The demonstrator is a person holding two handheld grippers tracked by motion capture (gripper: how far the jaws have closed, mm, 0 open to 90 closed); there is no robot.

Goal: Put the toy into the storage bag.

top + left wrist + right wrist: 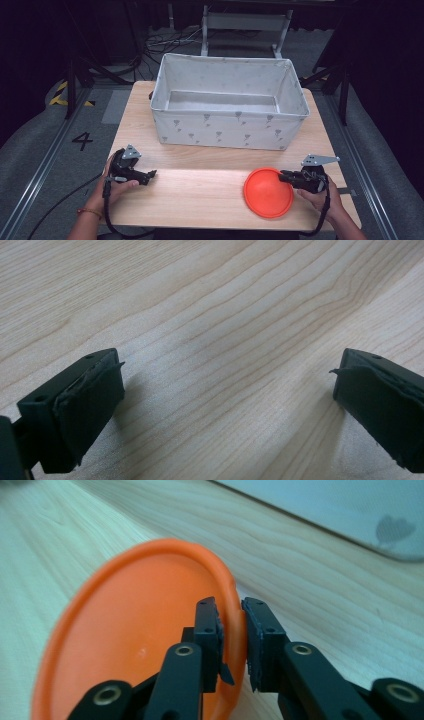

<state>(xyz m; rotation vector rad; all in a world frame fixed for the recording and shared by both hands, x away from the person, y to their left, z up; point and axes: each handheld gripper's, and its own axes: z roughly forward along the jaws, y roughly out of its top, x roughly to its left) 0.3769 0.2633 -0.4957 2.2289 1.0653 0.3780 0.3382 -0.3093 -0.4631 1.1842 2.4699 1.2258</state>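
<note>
I am working at a pale wooden table [200,195] that is filling the lower half of the high view. A large grey fabric bin [229,100] is standing open at the upper middle of that frame, toward the table's far edge.

Lower right, an orange plate [268,192] is lying near the front edge, well apart from the bin. My right gripper [286,175] is reaching in from the right, and its fingers [210,630] are pinching the plate's [130,645] rim, one pad inside the dish and one outside, nearly closed on the thin wall. To do this well, I am judging that I should be keeping the pinch firm and deep on the rim, raising it slowly so the plate is not swinging or slipping, and clearing the bin's front wall.

Lower left, my left gripper [150,175] is resting low over bare wood, its fingers [85,405] spread wide and holding nothing.
</note>
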